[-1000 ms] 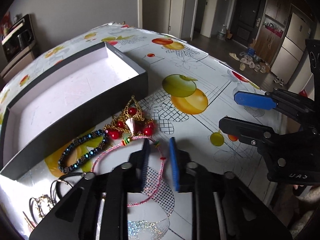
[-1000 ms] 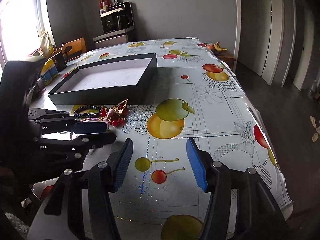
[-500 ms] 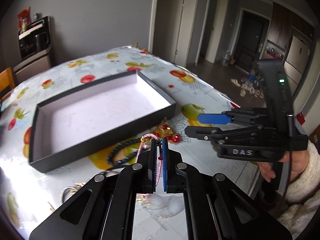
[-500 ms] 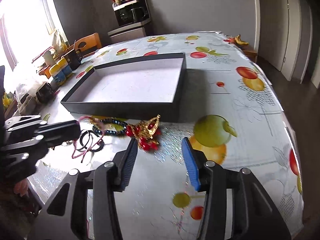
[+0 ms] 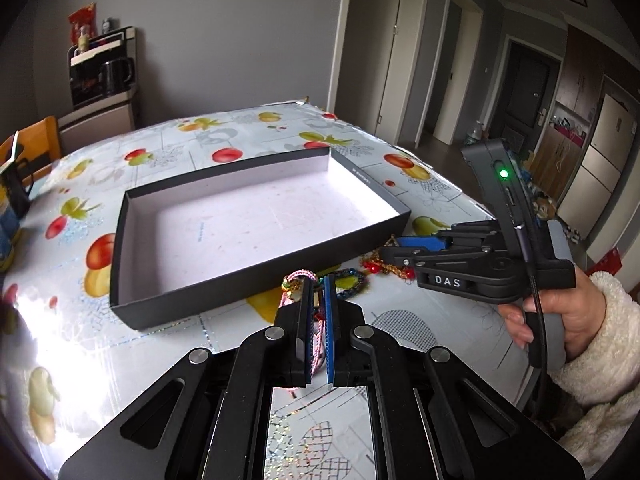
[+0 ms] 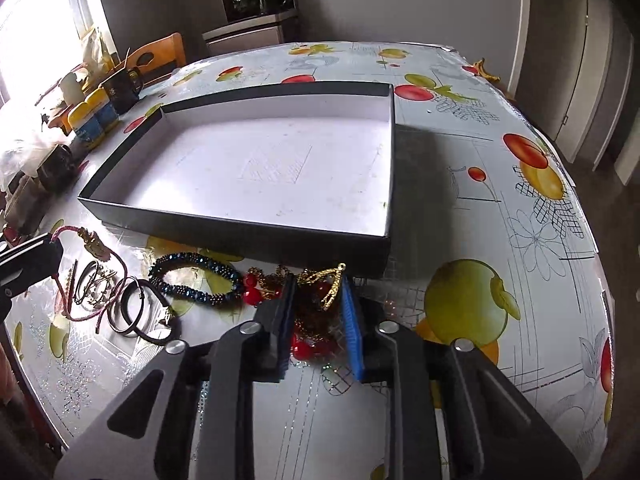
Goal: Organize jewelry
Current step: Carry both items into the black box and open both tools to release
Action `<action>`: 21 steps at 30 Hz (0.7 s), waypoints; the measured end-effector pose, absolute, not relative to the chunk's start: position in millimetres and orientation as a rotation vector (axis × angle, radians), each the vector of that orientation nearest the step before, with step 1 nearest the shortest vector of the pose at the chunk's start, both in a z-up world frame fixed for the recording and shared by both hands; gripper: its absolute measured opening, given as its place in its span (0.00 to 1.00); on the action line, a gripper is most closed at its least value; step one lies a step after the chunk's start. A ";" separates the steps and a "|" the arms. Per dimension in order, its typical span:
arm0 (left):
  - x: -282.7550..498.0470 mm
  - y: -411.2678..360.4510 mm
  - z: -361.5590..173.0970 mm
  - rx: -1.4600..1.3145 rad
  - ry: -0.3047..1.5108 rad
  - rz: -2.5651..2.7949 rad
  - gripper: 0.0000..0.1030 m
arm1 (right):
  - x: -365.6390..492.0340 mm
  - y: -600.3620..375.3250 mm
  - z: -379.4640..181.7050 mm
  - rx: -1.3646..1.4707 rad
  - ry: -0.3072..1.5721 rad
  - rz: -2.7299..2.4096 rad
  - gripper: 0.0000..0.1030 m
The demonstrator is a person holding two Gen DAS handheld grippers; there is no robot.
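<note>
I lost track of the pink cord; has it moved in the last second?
Yes. The pink cord bracelet, flat before, now hangs pinched in the left hand-held gripper, lifted toward the box.

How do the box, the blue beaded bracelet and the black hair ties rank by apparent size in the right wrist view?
1. Box, by far the largest.
2. Blue beaded bracelet.
3. Black hair ties: each loop looks close to the bracelet's size, and they overlap, so this order is unsure.

**Gloss, card and cord**

The tablecloth (image 6: 472, 216) looks like glossy plastic with glittery patches. The box (image 6: 256, 236) seems matt dark card, lined in smooth white paper. The pink bracelet (image 5: 298, 280) is woven cord; the beaded bracelet (image 6: 200, 276) glints, and the gold ornament (image 6: 324, 284) looks metallic.
</note>
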State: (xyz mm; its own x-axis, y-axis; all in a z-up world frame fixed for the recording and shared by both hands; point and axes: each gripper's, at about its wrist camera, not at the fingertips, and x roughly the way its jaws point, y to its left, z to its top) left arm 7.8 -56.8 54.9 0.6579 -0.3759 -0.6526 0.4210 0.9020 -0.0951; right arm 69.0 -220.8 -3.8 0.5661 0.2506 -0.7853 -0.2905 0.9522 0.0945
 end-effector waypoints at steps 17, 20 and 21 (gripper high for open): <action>14.5 -12.0 90.7 0.023 0.654 -0.401 0.05 | 24.8 -213.8 80.9 -0.115 0.679 0.377 0.01; 22.4 -6.1 108.4 0.034 0.614 -0.381 0.05 | 28.1 -209.3 101.2 -0.126 0.627 0.386 0.01; 27.4 -4.9 114.9 0.042 0.603 -0.373 0.05 | 30.5 -208.2 107.3 -0.126 0.610 0.381 0.01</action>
State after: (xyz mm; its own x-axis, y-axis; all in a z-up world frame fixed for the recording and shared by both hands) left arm 27.4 -4.9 114.9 0.7588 -0.3301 -0.5614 0.3543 0.9326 -0.0695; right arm 30.5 -208.2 107.3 0.7528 0.3116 -0.5799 -0.3852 0.9228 -0.0043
